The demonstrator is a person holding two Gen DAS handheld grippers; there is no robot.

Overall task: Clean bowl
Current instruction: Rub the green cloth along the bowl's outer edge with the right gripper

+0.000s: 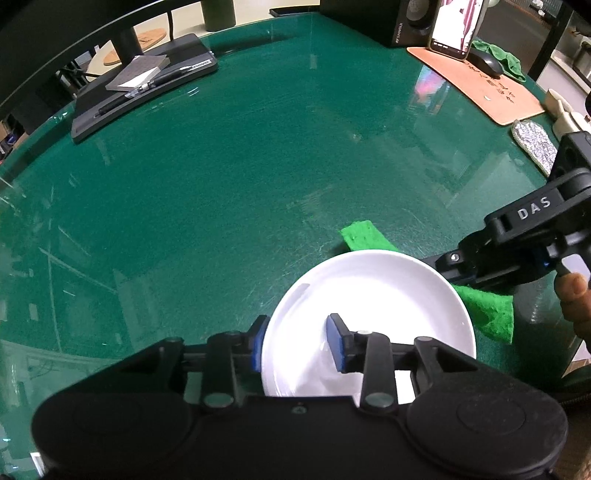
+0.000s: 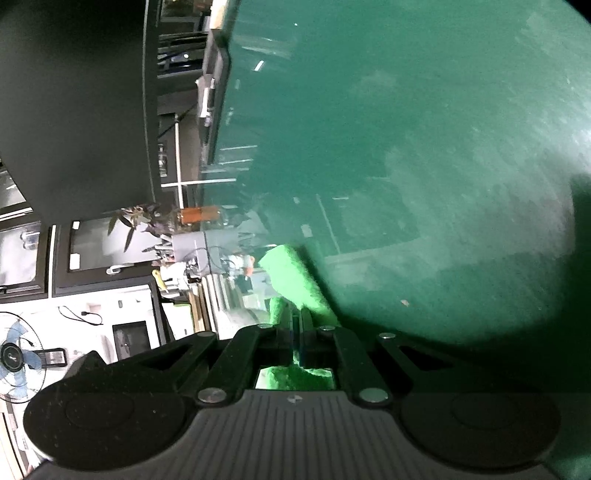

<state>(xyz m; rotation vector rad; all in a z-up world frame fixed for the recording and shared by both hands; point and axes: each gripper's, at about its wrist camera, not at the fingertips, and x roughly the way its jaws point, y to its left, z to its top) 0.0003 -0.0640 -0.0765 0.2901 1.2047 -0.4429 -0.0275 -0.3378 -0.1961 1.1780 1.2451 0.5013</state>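
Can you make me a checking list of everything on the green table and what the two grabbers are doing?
Surface: green glass table, scuffed, reflective.
Job's things: white bowl upright; green cloth behind it.
Clutter: phone, mouse on tan mat, notebook, pen.
Grippers: left gripper straddles the bowl's rim, pads apart; right gripper shut on the cloth.
Cables: nothing seen.
Surroundings: fan, shelves.

The bowl point(image 1: 369, 314) sits on the table point(image 1: 221, 184), the cloth point(image 1: 491, 310) behind it.
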